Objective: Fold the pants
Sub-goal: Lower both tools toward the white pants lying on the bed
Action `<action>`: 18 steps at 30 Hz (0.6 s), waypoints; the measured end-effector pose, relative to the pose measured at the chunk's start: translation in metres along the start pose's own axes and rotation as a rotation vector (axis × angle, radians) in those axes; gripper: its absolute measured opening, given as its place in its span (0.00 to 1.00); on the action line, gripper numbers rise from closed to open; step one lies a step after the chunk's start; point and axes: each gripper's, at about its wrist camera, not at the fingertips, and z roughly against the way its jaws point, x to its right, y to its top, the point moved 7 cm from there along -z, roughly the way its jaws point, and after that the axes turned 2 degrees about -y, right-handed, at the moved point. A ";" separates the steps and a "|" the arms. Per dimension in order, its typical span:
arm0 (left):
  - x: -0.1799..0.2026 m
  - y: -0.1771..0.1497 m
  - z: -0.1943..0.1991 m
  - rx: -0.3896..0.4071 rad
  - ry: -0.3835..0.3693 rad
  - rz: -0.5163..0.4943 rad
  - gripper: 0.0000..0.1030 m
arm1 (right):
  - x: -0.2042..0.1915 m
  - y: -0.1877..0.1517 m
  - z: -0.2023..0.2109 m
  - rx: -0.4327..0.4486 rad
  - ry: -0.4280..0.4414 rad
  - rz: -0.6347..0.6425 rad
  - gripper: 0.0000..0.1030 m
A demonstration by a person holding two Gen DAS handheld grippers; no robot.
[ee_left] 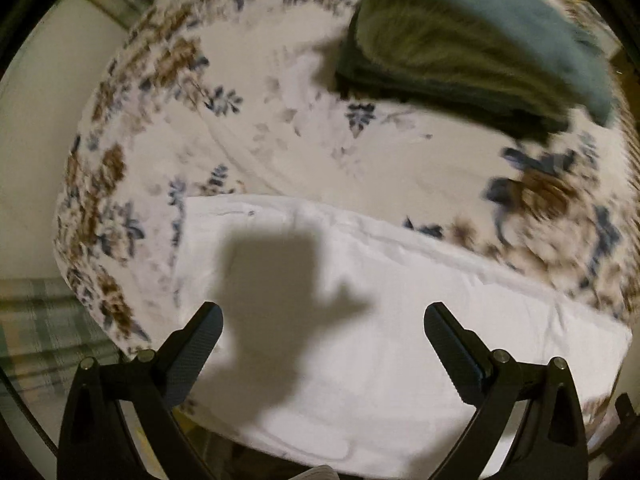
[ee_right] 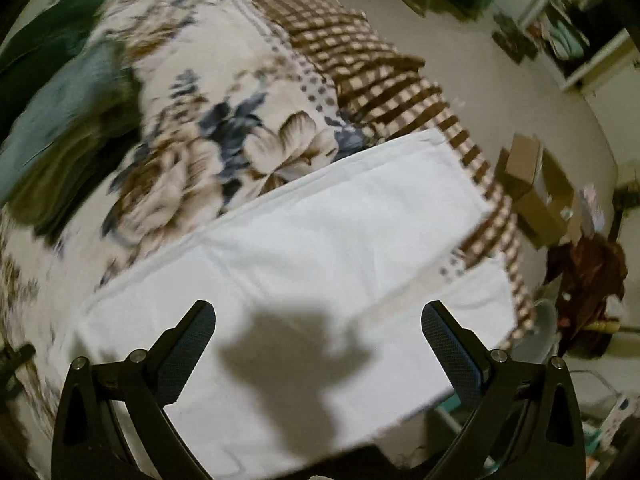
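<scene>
White pants (ee_left: 380, 320) lie flat along the near edge of a bed with a floral cover (ee_left: 280, 112). In the right wrist view the white pants (ee_right: 320, 248) stretch toward the far right, with the leg ends near the bed's checked edge. My left gripper (ee_left: 323, 312) hovers above the pants, open, with nothing between its fingers. My right gripper (ee_right: 318, 310) is also open and empty above the pants. Each gripper casts a dark shadow on the white cloth.
A stack of folded dark green and teal clothes (ee_left: 472, 52) sits at the back of the bed, seen at the left as the clothes stack (ee_right: 60, 120) in the right wrist view. Cardboard boxes (ee_right: 532, 192), a brown garment (ee_right: 588, 280) and shelves (ee_right: 576, 36) stand on the floor to the right.
</scene>
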 end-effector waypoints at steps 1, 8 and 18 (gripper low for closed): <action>0.002 0.008 -0.017 -0.023 0.004 0.011 1.00 | -0.002 0.009 -0.017 -0.014 -0.001 -0.018 1.00; -0.013 0.031 -0.111 -0.204 -0.052 0.270 1.00 | 0.009 0.055 -0.114 -0.123 0.009 -0.209 1.00; -0.045 0.034 -0.154 -0.267 -0.036 0.479 1.00 | 0.015 0.092 -0.180 -0.189 0.003 -0.358 1.00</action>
